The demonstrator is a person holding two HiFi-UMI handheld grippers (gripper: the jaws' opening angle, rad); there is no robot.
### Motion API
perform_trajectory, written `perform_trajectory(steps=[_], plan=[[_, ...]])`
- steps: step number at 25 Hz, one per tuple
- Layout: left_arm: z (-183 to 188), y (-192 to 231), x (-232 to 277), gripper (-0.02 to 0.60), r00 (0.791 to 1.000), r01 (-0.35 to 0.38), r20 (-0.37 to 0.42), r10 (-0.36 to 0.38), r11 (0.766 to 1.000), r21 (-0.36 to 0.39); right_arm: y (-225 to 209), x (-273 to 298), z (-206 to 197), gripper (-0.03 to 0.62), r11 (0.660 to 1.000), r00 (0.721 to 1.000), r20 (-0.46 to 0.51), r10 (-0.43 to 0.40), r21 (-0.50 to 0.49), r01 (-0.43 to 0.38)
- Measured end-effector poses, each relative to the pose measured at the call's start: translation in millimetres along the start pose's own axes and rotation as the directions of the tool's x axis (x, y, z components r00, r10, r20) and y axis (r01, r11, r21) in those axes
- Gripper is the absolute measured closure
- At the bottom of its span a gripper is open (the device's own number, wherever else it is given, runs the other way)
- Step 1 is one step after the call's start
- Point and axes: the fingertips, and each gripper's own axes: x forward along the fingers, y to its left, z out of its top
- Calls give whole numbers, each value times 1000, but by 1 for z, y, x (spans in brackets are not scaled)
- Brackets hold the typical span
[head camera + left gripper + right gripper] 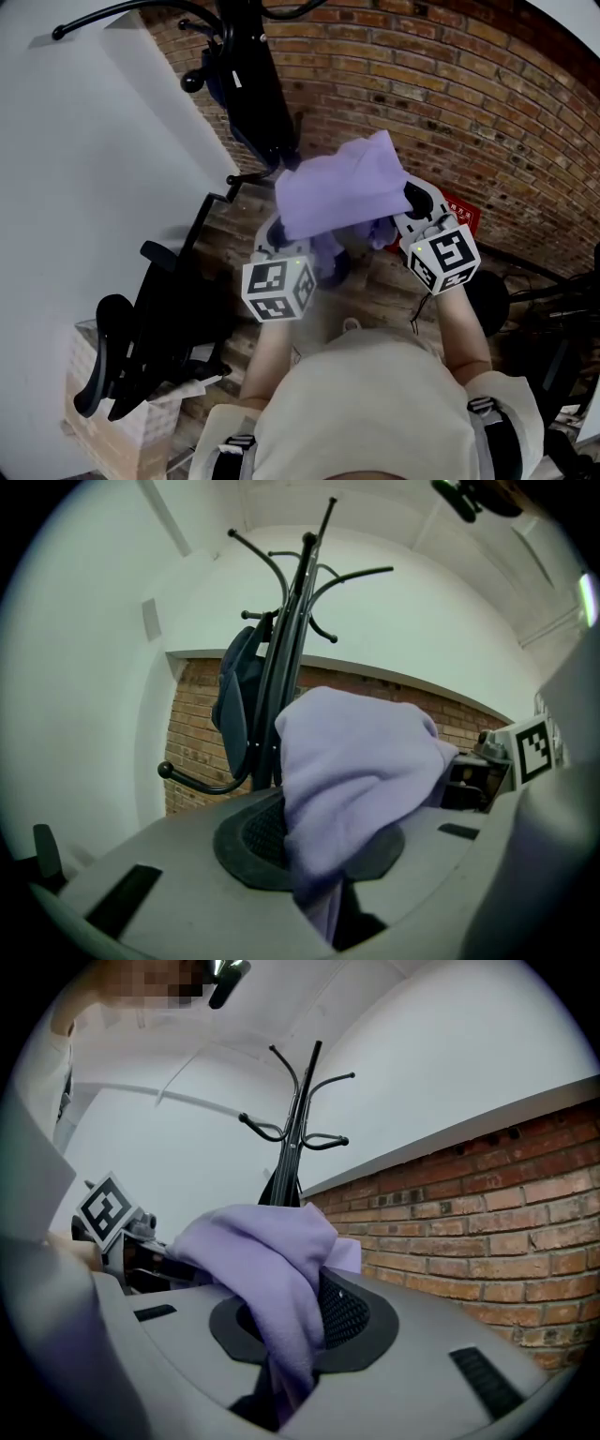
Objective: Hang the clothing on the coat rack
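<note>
A lilac garment (339, 192) is stretched between my two grippers, in front of the person's chest. My left gripper (283, 234) is shut on its left part, and the cloth (352, 780) bulges out between the pads. My right gripper (405, 217) is shut on the right part, where the cloth (272, 1269) drapes over the jaws. The black coat rack (248, 75) stands just beyond the garment against the white wall. A dark blue item (234, 705) hangs on its pole, and its upper hooks (300, 1115) are bare.
A brick wall (450, 103) runs behind and to the right of the rack. A black office chair (141, 337) stands at the left beside a cardboard box (103, 422). A red object (461, 212) lies on the wooden floor near the right gripper.
</note>
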Motion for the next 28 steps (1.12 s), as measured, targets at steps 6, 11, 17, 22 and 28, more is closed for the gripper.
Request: perform_trajectory(steps=[6, 11, 17, 22, 28], plan=[[0, 16, 20, 518, 998, -65, -2, 64, 998, -14, -13, 33, -6, 540, 998, 998, -1, 56, -7, -56], [-5, 32, 32, 518, 993, -116, -16, 115, 993, -17, -16, 59, -18, 540, 995, 995, -19, 99, -8, -99], [-19, 47, 39, 518, 985, -165, -52, 164, 986, -19, -16, 82, -37, 540, 991, 989, -55, 137, 8, -137], [-34, 58, 43, 518, 978, -191, -89, 189, 981, -22, -14, 97, -56, 539, 987, 983, -89, 162, 32, -160], [-61, 67, 49, 518, 966, -214, -150, 209, 977, -18, -12, 110, -83, 539, 980, 974, -134, 184, 95, -173]])
